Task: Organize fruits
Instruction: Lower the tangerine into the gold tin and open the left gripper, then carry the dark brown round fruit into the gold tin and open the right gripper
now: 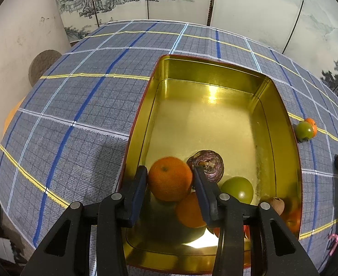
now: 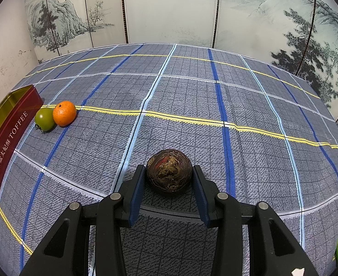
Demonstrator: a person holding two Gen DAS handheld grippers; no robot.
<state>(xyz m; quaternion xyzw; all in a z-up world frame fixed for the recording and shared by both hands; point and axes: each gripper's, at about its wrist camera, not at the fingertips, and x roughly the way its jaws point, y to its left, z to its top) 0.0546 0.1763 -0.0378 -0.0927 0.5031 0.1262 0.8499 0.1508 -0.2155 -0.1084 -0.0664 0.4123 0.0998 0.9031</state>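
Over the near end of a gold-lined rectangular metal tin [image 1: 214, 87], the left gripper [image 1: 170, 179] clamps a round orange mandarin [image 1: 170, 178] above several fruits already inside. The right gripper [image 2: 169, 174] grips a dark mottled round fruit [image 2: 169, 172] on the plaid tablecloth [image 2: 191, 96]. A green fruit [image 2: 44, 119] and a second mandarin [image 2: 64, 113] wait beside the tin's right wall; the cloth's far half lies open.

A shiny gold-lined metal tin [image 1: 214, 78] with glossy red outer walls sits on a matt, woven checked tablecloth [image 2: 191, 92]. A dimpled orange [image 1: 170, 178] contrasts with a smooth green fruit [image 1: 237, 189] and a wrinkled, dull brown fruit [image 2: 169, 171].
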